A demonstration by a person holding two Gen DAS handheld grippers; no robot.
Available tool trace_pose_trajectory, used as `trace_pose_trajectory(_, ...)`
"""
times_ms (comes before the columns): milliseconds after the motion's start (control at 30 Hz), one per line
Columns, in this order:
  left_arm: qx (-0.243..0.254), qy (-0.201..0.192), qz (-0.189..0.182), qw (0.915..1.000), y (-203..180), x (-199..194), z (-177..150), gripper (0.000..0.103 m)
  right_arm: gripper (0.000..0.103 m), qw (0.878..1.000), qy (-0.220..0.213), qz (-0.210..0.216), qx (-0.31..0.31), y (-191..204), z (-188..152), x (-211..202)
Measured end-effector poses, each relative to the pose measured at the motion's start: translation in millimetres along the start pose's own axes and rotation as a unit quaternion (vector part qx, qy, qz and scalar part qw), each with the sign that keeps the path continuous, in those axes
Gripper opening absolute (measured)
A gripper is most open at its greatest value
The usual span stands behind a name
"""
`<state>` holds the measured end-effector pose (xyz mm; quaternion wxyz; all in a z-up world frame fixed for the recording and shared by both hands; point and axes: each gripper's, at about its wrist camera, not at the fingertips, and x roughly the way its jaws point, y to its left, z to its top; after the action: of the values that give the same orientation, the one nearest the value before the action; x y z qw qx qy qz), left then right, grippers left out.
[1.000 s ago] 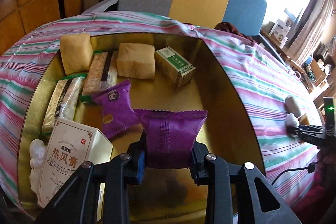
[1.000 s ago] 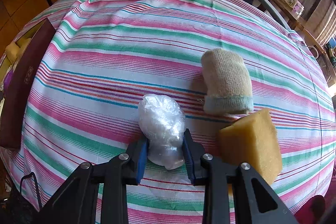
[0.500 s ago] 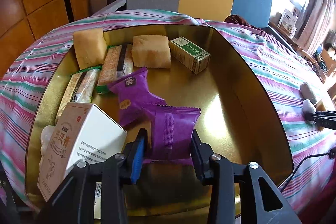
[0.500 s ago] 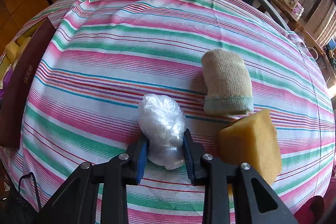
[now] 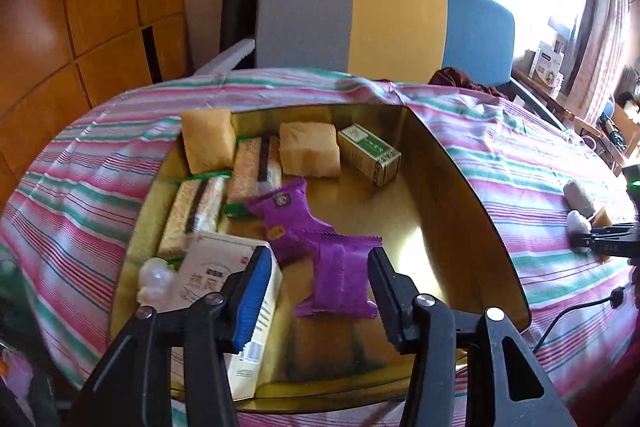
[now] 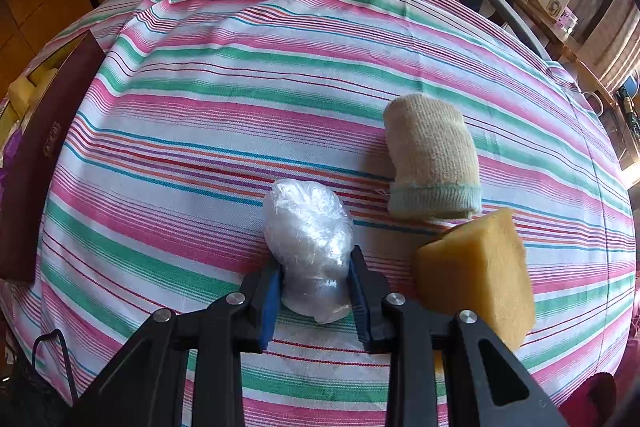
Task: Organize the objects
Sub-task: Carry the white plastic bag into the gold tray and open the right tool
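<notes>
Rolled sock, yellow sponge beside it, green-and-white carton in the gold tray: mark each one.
Rolled sock (image 6: 430, 155): right wrist view, middle of the knitted roll.
Yellow sponge (image 6: 478, 267): right wrist view, its front face.
Green-and-white carton (image 5: 369, 154): left wrist view, its top panel.

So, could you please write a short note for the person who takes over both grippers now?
Left gripper: open. Its jaws have just been opening, and the purple snack packet lies between them on the floor of the gold box, free of the pads.
Right gripper: shut on the clear plastic bundle, which is on the striped tablecloth.
Done: the box holds two purple packets, sponges, cereal bars and cartons.
Left: the plastic bundle, the rolled sock and the yellow sponge are outside the box, probably to go in next.
</notes>
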<state>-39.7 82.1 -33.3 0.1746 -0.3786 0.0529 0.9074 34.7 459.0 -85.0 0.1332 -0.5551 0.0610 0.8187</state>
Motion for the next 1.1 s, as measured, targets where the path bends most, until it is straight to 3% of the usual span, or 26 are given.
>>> trace_pose_trajectory(133, 0.005, -0.016, 0.012, 0.9998, 5, -11, 2, 0.054, 0.030, 1.000, 0.000, -0.009, -0.002, 3, 0, -2)
trace_pose_trajectory(333, 0.007, -0.024, 0.022, 0.9994, 14, -20, -1, 0.055, 0.030, 1.000, -0.026, 0.016, 0.000, 21, 10, -22)
trace_pose_trajectory(733, -0.017, -0.028, 0.020, 0.9992, 32, -24, -6, 0.056, 0.030, 0.983, -0.091, 0.145, -0.070, 157, 44, -80)
trace_pose_trajectory(933, -0.029, -0.027, 0.022, 0.9990, 41, -24, -8, 0.056, 0.030, 0.972, -0.091, 0.185, -0.109, 226, 62, -78)
trace_pose_trajectory(1100, -0.039, -0.025, 0.027, 0.9986, 50, -23, -10, 0.057, 0.030, 0.969, -0.076, 0.203, -0.121, 260, 71, -67)
